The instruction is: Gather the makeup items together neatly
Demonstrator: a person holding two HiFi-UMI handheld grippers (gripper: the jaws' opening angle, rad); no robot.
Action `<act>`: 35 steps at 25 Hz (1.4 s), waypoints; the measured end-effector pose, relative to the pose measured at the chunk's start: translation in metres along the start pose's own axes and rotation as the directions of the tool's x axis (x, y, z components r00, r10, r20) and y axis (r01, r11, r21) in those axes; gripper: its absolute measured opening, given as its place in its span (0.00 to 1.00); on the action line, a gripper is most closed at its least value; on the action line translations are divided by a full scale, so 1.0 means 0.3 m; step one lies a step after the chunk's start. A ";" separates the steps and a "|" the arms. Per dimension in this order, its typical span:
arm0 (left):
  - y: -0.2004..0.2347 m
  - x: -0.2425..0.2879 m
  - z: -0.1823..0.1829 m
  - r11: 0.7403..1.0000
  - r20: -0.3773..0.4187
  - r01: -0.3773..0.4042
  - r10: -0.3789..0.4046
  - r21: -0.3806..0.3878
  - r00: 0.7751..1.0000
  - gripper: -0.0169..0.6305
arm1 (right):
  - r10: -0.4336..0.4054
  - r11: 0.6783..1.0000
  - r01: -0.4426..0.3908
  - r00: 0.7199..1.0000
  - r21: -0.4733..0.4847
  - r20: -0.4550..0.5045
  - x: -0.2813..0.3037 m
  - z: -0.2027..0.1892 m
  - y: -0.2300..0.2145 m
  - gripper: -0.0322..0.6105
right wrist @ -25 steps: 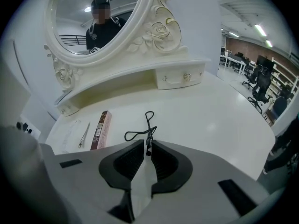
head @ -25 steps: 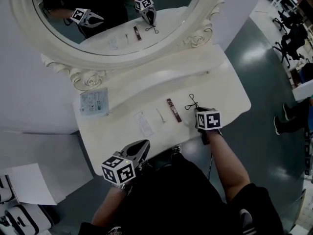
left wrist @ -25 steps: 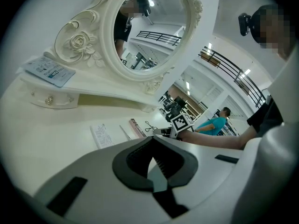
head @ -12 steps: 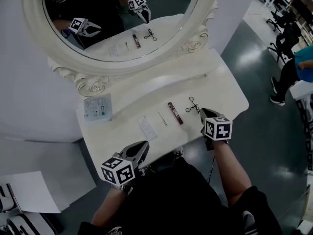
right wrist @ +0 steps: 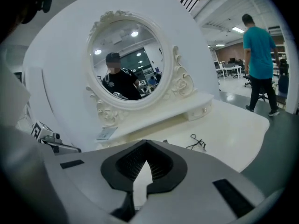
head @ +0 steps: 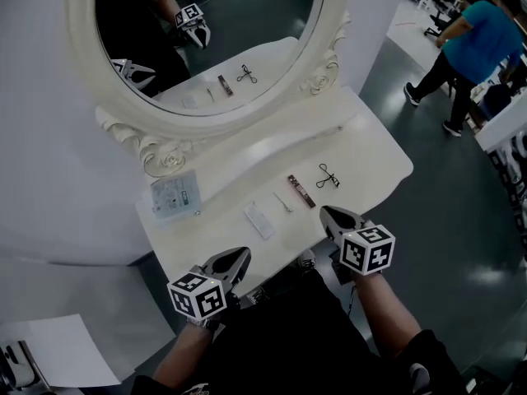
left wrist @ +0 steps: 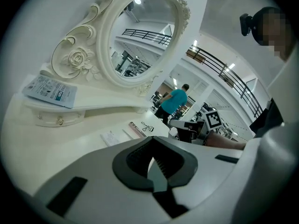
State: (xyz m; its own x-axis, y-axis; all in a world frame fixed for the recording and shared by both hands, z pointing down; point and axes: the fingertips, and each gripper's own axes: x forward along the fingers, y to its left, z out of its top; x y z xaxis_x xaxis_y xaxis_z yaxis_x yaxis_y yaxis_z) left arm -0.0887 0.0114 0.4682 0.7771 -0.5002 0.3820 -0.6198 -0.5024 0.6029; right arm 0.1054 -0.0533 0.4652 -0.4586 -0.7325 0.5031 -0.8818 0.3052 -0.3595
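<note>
We work at a white dressing table (head: 375,159) with an oval mirror (head: 206,23) standing at its back, and we place everything from that mirror as we face it.

Straight in front of the mirror, four makeup items lie in a loose row on the low table top, none touching another. Toward the mirror's left side lies a flat white sachet (head: 258,220), then a thin white stick (head: 283,202), then a slim brown stick (head: 300,191). Toward the mirror's right side lies a black eyelash curler (head: 328,175). A printed packet (head: 175,196) lies apart from them on the raised shelf just under the mirror's left foot, close to that shelf's left end.

The row sits back from the table's front edge, the edge farthest from the mirror, and the sachet comes nearest to it. Beyond the curler, bare top runs out to the rounded corner past the mirror's right side. A band of bare surface also lies between the row and the shelf.

Our left gripper (head: 241,257) hangs at the front edge, opposite the mirror's left half, with its jaws together and nothing in them. Our right gripper (head: 326,213) hangs over that same edge opposite the mirror's right half, clear of every item. Its jaws have just been closing and now meet on nothing.

A person in a teal shirt (head: 465,48) stands on the dark floor, well off past the mirror's right side.
</note>
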 end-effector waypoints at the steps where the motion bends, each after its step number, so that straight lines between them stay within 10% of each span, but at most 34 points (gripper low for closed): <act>1: 0.000 -0.015 -0.006 1.000 -0.007 0.012 -0.011 0.006 1.000 0.04 | 0.014 1.000 -0.014 1.000 0.010 0.000 -0.009 -0.023 0.046 0.10; 14: 0.002 -0.170 -0.072 0.994 -0.044 0.101 -0.099 0.046 0.994 0.04 | 0.120 0.990 -0.116 0.992 0.081 -0.045 -0.044 -0.274 0.475 0.10; 35: -0.008 -0.176 -0.083 0.995 -0.023 0.093 -0.092 0.035 0.995 0.04 | 0.153 0.987 -0.150 0.987 0.057 -0.056 -0.032 -0.284 0.511 0.10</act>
State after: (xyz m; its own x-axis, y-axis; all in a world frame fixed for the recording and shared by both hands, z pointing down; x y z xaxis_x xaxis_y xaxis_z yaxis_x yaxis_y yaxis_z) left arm -0.1255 0.0564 0.4640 0.8333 -0.4355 0.3406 -0.5482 -0.5709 0.6112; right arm -0.0347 0.0524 0.4723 -0.5933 -0.6422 0.4854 -0.7956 0.3760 -0.4751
